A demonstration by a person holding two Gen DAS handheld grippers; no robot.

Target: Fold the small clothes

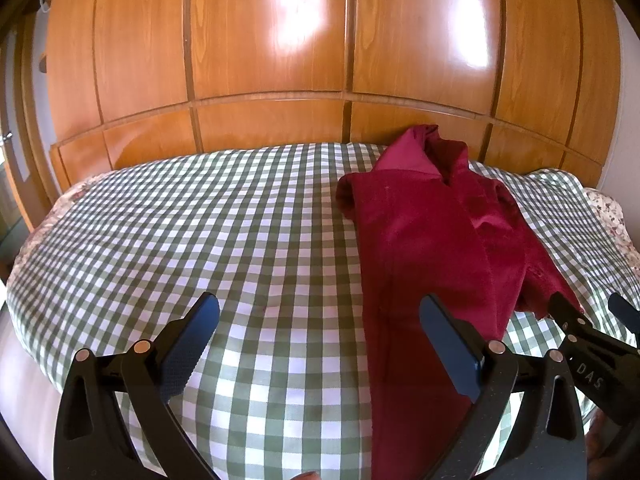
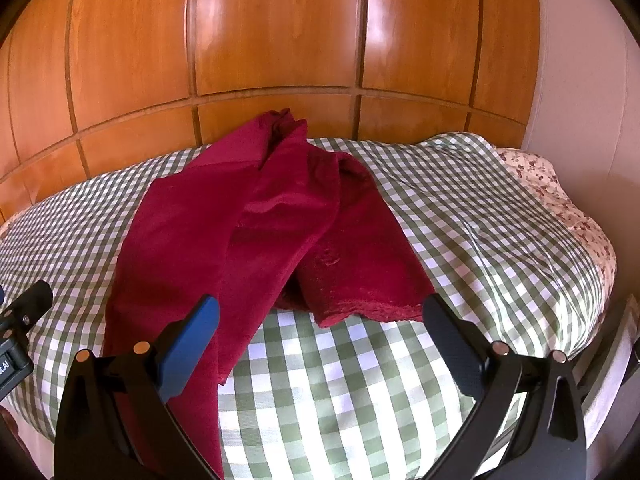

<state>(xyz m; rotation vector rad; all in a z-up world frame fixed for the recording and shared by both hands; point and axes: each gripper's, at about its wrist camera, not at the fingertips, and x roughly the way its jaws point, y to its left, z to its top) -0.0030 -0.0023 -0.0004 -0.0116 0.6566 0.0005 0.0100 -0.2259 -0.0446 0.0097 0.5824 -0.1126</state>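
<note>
A dark red velvety garment (image 1: 432, 240) lies on a bed under a green and white checked cover (image 1: 200, 232). It runs from the near edge to the headboard, with a hood or collar at the far end. In the right wrist view the garment (image 2: 240, 232) is partly folded over itself, its hem facing me. My left gripper (image 1: 320, 312) stands open above the cover, its right finger over the garment's left edge. My right gripper (image 2: 320, 312) is open just short of the hem, holding nothing. The right gripper (image 1: 592, 320) also shows at the left wrist view's right edge.
A glossy wooden headboard wall (image 1: 272, 60) rises behind the bed. A floral sheet (image 2: 560, 200) shows at the bed's right edge, beside a pale wall (image 2: 580, 80). The checked cover (image 2: 460, 208) lies bare to the garment's left and right.
</note>
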